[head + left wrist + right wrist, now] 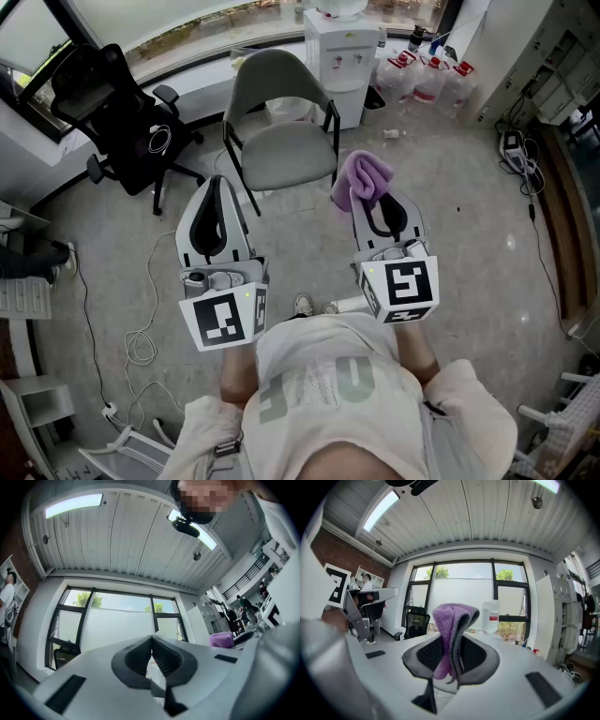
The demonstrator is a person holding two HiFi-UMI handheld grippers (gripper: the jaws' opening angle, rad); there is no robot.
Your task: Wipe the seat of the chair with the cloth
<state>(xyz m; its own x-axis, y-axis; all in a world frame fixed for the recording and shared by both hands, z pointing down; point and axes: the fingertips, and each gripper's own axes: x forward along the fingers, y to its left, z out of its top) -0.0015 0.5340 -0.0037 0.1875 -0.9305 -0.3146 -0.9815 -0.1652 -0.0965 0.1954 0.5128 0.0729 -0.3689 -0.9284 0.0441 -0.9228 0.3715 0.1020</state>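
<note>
The right tool [371, 208] pinches the purple cloth [362, 179]. In the right gripper view the cloth [451, 620] stands folded between the ribbed pads [429, 653], bulging above the tips, with a loose end hanging down inside the jaws. The left tool [217, 184] is pressed together. In the left gripper view its tips [151, 639] meet and the pads are bare.

Both tools are held up side by side in front of the person, well apart and pointing toward the grey chair [277, 80]. The chair stands on the floor [459, 225] close to the window-side edge, facing the person. Its seat [289, 155] is bare, and in the head view the cloth overlaps the seat's front right corner. From this view I cannot tell whether the cloth is touching the seat.

A black office chair [111, 105] stands at the chair's left. A white dispenser [339, 54] stands just behind its right side, with bottles [424, 79] beside that. A white cable [141, 345] lies looped on the floor at the left.
</note>
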